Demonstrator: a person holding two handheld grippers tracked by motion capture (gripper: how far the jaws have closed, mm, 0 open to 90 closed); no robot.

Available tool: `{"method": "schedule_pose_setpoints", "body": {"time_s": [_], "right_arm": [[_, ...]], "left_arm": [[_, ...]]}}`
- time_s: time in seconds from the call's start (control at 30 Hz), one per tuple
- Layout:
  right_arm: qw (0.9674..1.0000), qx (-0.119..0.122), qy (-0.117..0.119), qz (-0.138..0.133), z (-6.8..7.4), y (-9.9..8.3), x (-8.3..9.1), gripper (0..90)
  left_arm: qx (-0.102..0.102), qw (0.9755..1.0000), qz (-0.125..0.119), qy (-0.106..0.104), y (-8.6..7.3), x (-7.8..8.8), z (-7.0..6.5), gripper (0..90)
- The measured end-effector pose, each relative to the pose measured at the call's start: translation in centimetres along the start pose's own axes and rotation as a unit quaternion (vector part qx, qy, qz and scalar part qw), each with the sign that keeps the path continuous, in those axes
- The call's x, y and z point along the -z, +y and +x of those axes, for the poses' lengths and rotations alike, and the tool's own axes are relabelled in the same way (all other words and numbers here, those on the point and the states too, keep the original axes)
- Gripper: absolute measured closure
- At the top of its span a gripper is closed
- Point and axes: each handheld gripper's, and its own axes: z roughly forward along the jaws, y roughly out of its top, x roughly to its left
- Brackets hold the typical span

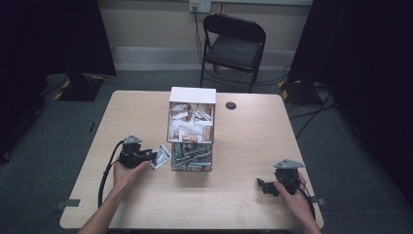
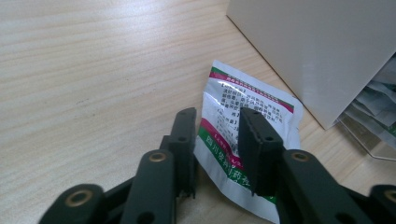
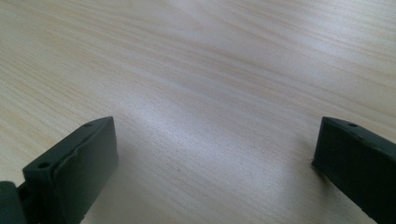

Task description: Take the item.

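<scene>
On the tabletop (image 1: 243,146), near its left side, my left tongs (image 1: 155,157) sit around a small white packet (image 2: 247,126) with green and pink stripes and tiny writing on it. The packet lies flat on the wood between the two black jaws. The jaws are a little apart and I see gaps beside the packet, so they have let go and do not squeeze it. Just beside the packet stands a clear box (image 1: 191,129) with a white top. It has two levels stuffed with more packets, and my packet lies by the lower one. My right tongs (image 1: 263,185) rest far off, near the right side of the tabletop. Their jaws are wide apart, with bare wood between them.
</scene>
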Motion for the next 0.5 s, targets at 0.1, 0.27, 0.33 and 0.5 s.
{"method": "schedule_pose_setpoints", "body": {"time_s": [0.1, 0.27, 0.33, 0.5], "right_arm": [[1.0000, 0.000, 0.000, 0.000, 0.0, 0.0, 0.0, 0.0], [1.0000, 0.000, 0.000, 0.000, 0.0, 0.0, 0.0, 0.0], [1.0000, 0.000, 0.000, 0.000, 0.0, 0.0, 0.0, 0.0], [1.0000, 0.001, 0.000, -0.001, 0.0, 0.0, 0.0, 0.0]], "left_arm": [[0.000, 1.0000, -0.003, 0.004, 0.1, 0.1, -0.1, 60.4], [0.007, 0.9998, -0.015, 0.014, 0.3, 0.7, 0.2, 49.8], [0.003, 0.9996, -0.021, 0.017, 0.4, 1.2, 0.2, 41.4], [0.002, 0.9996, -0.026, 0.011, 0.6, 1.8, 0.1, 31.9]]}}
